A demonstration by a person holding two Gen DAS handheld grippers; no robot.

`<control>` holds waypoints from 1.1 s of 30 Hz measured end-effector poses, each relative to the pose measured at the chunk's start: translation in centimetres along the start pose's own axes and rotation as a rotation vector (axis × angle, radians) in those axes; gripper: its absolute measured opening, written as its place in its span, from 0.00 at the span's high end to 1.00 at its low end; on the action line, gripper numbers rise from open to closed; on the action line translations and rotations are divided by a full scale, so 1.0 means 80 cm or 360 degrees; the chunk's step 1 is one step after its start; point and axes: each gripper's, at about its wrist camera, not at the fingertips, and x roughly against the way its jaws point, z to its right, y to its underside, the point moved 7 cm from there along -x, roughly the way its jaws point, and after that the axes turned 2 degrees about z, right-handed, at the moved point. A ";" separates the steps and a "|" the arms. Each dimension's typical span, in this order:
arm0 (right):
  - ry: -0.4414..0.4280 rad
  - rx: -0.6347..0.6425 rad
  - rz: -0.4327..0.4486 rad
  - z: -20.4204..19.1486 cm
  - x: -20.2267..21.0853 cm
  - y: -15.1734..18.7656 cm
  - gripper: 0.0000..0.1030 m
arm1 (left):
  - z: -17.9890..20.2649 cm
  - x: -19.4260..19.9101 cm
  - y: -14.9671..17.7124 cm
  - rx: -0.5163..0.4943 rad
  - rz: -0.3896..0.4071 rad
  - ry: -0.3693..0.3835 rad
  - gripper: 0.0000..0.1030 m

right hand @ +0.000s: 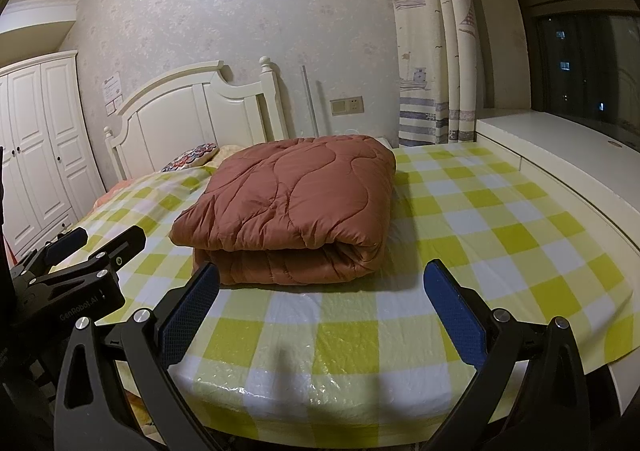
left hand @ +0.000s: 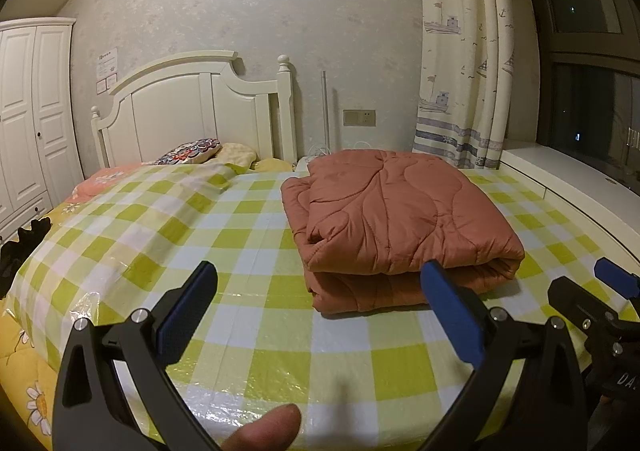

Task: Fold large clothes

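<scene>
Quilt folded on the bed, both tongs released

Bed (left hand: pixel 248 235) with a green-and-white checked cover fills the space ahead of both tongs, its white headboard (left hand: pixel 192 111) far beyond them against the wall. A white wardrobe (left hand: pixel 28 111) stands far off to the left, and a ship-print curtain (left hand: pixel 460 51) hangs far off to the right beside a dark window.

The folded rust-brown quilt (right hand: pixel 292 207) lies on the checked cover just ahead of the tongs, stacked in layers with its rounded fold facing them. A patterned pillow (left hand: pixel 190 151) lies beyond it, near the headboard.

The left tongs (left hand: pixel 320 315) are spread wide and hold nothing; the quilt sits ahead of their right finger. The right tongs (right hand: pixel 320 315) are likewise spread and empty, with the quilt just ahead between their fingers, nearer the left one. A fingertip (left hand: pixel 264 427) shows at the bottom edge under the left tongs.
</scene>
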 end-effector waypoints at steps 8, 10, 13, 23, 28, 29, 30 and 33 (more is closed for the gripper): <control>-0.0003 0.0001 -0.0004 0.000 0.000 0.001 0.04 | 0.000 0.000 0.000 0.0000 -0.0001 0.0000 0.02; -0.0009 0.0005 -0.0007 0.001 -0.001 0.003 0.04 | 0.000 0.000 0.000 -0.0002 -0.0001 0.0001 0.02; -0.0012 0.0007 -0.0012 0.000 -0.001 0.005 0.04 | 0.000 0.000 0.000 0.0002 0.0000 0.0001 0.02; -0.0041 0.0005 -0.0071 -0.002 -0.016 0.016 0.04 | 0.000 -0.012 0.014 0.0030 -0.0061 0.0013 0.02; -0.0021 0.0031 -0.0091 0.008 -0.030 0.009 0.04 | -0.012 -0.049 0.024 0.0022 -0.0211 0.0082 0.02; 0.0004 0.0047 -0.0088 0.016 -0.031 0.003 0.04 | -0.019 -0.060 0.024 0.0021 -0.0257 0.0088 0.02; 0.0075 0.0078 -0.0075 0.033 -0.032 -0.010 0.04 | -0.036 -0.077 0.021 0.0041 -0.0314 0.0103 0.02; 0.0331 0.0142 -0.0046 0.115 -0.035 -0.057 0.04 | -0.125 -0.128 -0.004 0.0156 -0.0358 -0.0033 0.02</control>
